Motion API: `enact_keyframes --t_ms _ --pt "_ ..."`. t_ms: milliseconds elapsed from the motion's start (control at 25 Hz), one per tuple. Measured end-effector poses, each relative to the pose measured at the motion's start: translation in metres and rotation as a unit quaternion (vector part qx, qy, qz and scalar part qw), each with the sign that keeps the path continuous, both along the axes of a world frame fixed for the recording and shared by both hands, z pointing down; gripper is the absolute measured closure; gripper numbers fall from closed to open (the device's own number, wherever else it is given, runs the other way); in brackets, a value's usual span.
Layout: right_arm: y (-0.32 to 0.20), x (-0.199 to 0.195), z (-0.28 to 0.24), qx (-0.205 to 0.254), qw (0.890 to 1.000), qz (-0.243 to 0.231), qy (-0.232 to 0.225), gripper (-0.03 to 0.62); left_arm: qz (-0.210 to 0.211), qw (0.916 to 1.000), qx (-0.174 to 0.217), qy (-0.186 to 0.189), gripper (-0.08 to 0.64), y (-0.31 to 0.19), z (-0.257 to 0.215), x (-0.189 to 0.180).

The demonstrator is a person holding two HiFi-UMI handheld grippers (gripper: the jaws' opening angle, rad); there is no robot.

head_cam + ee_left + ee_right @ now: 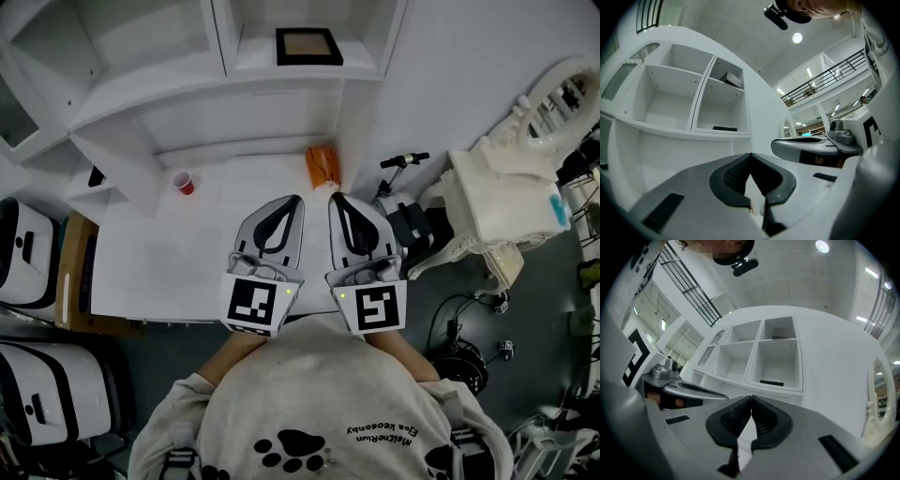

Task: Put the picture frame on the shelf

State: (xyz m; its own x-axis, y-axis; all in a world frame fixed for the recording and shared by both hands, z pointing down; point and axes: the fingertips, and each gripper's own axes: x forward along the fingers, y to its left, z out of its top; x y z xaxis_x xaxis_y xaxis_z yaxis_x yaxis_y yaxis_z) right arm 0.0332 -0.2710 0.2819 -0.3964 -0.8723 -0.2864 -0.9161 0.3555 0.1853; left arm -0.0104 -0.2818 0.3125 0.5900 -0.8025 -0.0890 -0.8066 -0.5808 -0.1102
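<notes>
Black-edged and lying flat, the picture frame (309,47) sits in the lower right compartment of the shelf (281,82), so the placing looks done. Left gripper (297,199) and right gripper (334,197) hover side by side over the desk's (169,262) front edge, both clenched on nothing. A red cup (184,182) and an orange packet (322,165) stand near the back edge. Next, I'd judge: simply rest.

1 red cup (184,182), 1 orange bag (322,165) on white table (150,258)
</notes>
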Motion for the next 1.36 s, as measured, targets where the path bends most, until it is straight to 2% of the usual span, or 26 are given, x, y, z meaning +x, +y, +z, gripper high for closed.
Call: enact_keyframes --t_ms 400,720,1360 --pt "0.006 0.000 0.027 -0.018 1.000 -0.014 0.009 0.560 -0.010 0.9997 -0.021 -0.001 0.541 0.007 0.024 0.006" --pt "0.006 0.003 0.034 -0.014 0.999 -0.036 0.008 0.560 -0.020 0.9996 -0.020 -0.004 0.541 0.007 0.032 0.015" --pt "-0.004 0.017 0.043 -0.019 0.999 -0.048 0.008 0.560 -0.014 0.9997 -0.018 -0.007 0.541 0.001 0.038 0.035"
